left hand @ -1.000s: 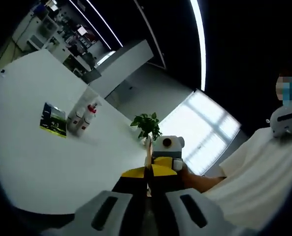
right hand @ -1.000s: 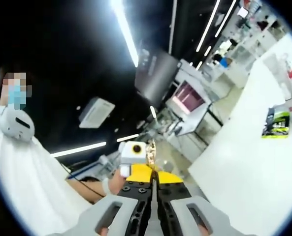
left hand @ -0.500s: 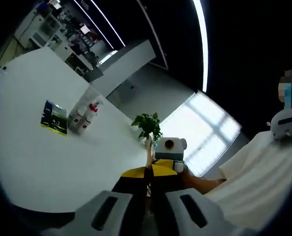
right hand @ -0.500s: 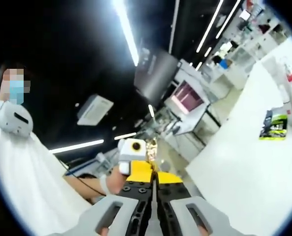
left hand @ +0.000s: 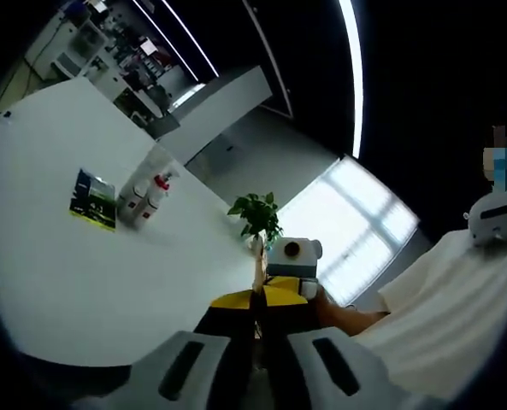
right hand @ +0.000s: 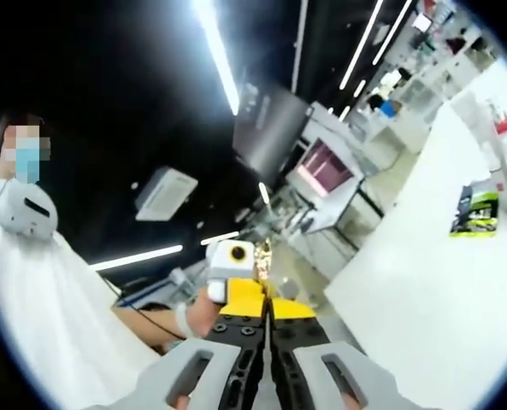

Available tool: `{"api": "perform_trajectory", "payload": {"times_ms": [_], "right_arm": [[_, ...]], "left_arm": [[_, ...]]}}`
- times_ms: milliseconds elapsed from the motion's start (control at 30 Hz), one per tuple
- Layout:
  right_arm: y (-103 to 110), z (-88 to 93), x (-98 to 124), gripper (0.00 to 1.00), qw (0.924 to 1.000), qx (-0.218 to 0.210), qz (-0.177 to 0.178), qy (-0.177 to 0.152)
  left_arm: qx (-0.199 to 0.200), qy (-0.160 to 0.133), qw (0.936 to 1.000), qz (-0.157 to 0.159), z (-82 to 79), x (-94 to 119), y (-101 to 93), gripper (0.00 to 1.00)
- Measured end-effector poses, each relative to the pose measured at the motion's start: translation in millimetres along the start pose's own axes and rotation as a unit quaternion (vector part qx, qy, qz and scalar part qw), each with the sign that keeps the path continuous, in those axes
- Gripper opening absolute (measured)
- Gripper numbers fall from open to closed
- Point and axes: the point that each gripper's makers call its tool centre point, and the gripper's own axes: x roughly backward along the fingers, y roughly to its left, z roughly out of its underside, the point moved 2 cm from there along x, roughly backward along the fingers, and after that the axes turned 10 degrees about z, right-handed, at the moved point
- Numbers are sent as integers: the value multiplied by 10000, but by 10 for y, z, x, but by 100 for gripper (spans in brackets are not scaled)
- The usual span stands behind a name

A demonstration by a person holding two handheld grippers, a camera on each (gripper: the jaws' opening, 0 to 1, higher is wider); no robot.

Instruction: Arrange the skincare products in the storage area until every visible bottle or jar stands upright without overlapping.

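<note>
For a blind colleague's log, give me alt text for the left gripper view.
The left hand-held gripper, jaws shut, points across a white table toward white bottles and a green-and-black packet. The other hand-held gripper meets it tip to tip beside a potted plant.

Left gripper view rides its own tool [left hand: 255,329], raised and rolled hard, looking out across the white table [left hand: 82,282] from beyond its edge; the green packet [left hand: 92,201] and the bottles [left hand: 144,196] just beside it sit well off, small. Facing it nose to nose is the other tool [left hand: 280,290], with the person's white sleeve [left hand: 441,316] behind (ceiling lights run overhead). Right gripper view looks back the opposite way along its tool [right hand: 268,329], meeting the left tool [right hand: 244,295], tilted too. Both views share that table [right hand: 424,282], the packet [right hand: 475,211] and the bottles [right hand: 503,145], far out at the frame's side.
</note>
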Motion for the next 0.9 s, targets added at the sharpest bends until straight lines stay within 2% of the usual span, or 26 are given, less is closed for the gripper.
{"api": "perform_trajectory", "payload": {"times_ms": [200,400,500,567,633,667,700,733,767,800,867,900], "right_arm": [[-49,-36,-23,0,9999,-84,53,26],[-226,-267,13,0,9985,-393,237,-295],[-276,-343,13,0,9981,-475,221,-314],[-337,-394,-3,0,9977,-521,278,-333],[-410,-450,-27,0,9966,-649,326,-380],[-459,-483,-46,0,9956,-746,372,-424],[-494,-499,-59,0,9951,-793,404,-436],[-533,-522,-82,0,9944,-863,410,-444],[-558,-539,-97,0,9939,-914,418,-457],[-581,-554,-113,0,9935,-949,430,-463],[-559,-584,-195,0,9924,-1034,459,-476],[-560,-595,-222,0,9920,-1068,472,-473]], "left_arm": [[61,-63,10000,-43,-24,1,21,0],[-165,-403,9983,-392,-189,60,128,0],[-219,-368,9978,-503,-231,90,165,0],[-537,-306,9945,-851,-291,161,259,0],[-1284,-157,9826,-1330,-384,266,351,1],[-1626,-92,9741,-1566,-422,318,394,1],[-2130,48,9575,-1943,-463,402,480,2],[-2393,213,9448,-2229,-468,469,553,3],[-2645,473,9289,-2548,-455,542,636,3],[-2893,901,9095,-2845,-385,619,753,2],[-2917,1602,8821,-3335,-212,740,957,0],[-3013,1918,8654,-3515,-140,773,1038,0]]}}
